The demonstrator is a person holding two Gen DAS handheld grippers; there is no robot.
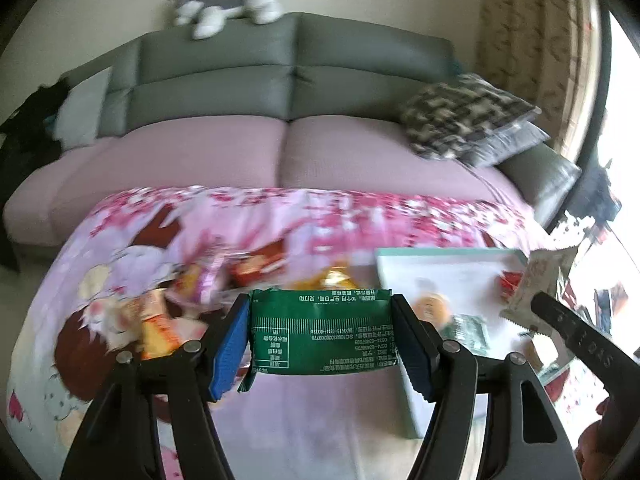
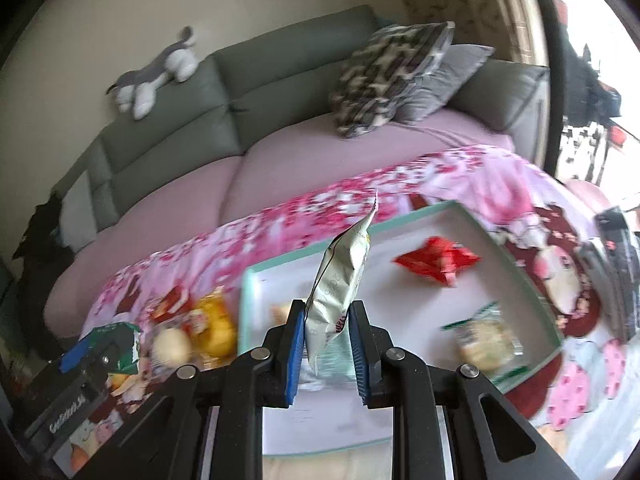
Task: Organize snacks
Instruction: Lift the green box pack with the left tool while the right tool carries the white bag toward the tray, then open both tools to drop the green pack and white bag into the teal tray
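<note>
My left gripper (image 1: 321, 334) is shut on a green snack packet (image 1: 322, 332), held flat between its blue pads above the pink cartoon tablecloth (image 1: 100, 280). My right gripper (image 2: 325, 346) is shut on a pale white snack bag (image 2: 340, 280) that stands upright over the teal-rimmed white tray (image 2: 520, 276). In the tray lie a red wrapper (image 2: 438, 260) and a clear packet with green ends (image 2: 486, 340). Several loose yellow, orange and red snacks (image 2: 200, 328) lie on the cloth left of the tray. The right gripper and its pale bag (image 1: 540, 288) show at the right of the left wrist view.
A grey sofa with pink seat cushions (image 1: 280, 152) runs behind the table, with patterned pillows (image 2: 392, 76) and a plush dog (image 1: 228, 4) on its back. Dark remotes (image 2: 616, 264) lie at the table's right end. A bright window is at the far right.
</note>
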